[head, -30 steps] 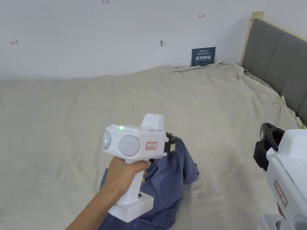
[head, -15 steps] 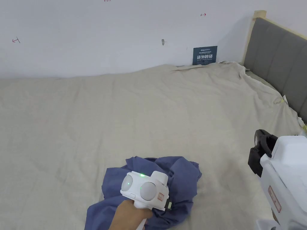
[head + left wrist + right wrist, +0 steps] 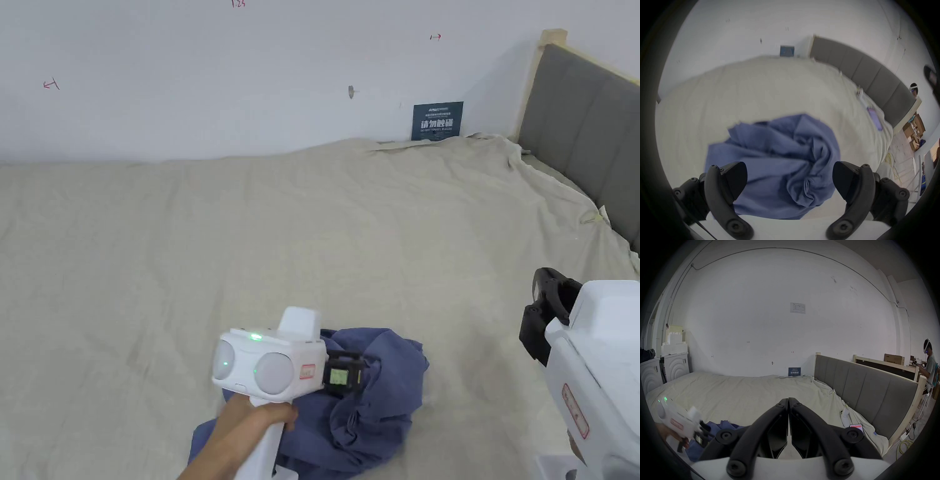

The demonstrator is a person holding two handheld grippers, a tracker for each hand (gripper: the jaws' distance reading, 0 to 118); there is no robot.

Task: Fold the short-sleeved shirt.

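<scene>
on the beige bed sheet (image 3: 312, 206), near its front edge in the head view, the blue short-sleeved shirt (image 3: 375, 406) lies crumpled under the left gripper (image 3: 344, 377). from the left gripper view, its jaws stand spread above the shirt, holding nothing. from the right gripper view, the right gripper (image 3: 788, 402) has its jaws pressed together, empty, over the bed.
</scene>
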